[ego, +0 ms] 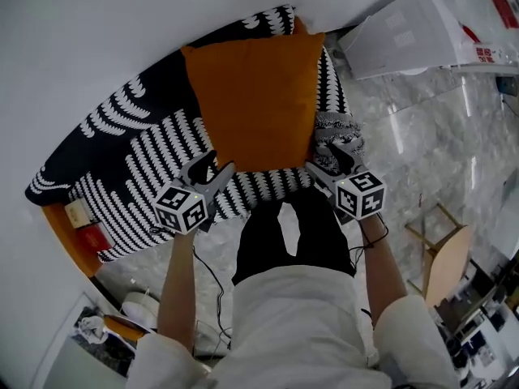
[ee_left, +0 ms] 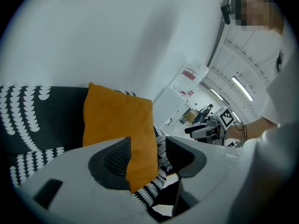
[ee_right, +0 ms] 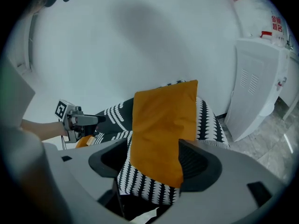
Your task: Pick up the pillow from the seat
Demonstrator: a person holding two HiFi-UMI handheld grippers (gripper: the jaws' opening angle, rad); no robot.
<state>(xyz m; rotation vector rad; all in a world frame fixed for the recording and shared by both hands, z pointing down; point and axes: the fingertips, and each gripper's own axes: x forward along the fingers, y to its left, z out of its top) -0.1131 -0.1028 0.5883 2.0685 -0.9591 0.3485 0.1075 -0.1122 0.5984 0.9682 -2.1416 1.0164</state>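
An orange pillow (ego: 255,96) leans upright on a seat with a black-and-white patterned cover (ego: 122,160), against the white wall. My left gripper (ego: 209,171) is at the pillow's near left corner and my right gripper (ego: 324,164) at its near right corner. In the left gripper view the pillow (ee_left: 119,125) has a lower corner in the gap of the left gripper (ee_left: 149,157), lying by one pad with room to the other. In the right gripper view the pillow (ee_right: 161,125) hangs into the gap of the right gripper (ee_right: 152,160), whose jaws stand wide apart.
A white cabinet-like unit (ego: 405,31) stands right of the seat on the marble floor. A wooden stool (ego: 446,258) is at the lower right. An orange side ledge (ego: 69,241) with small items lies left of the seat. Cables trail on the floor by my legs.
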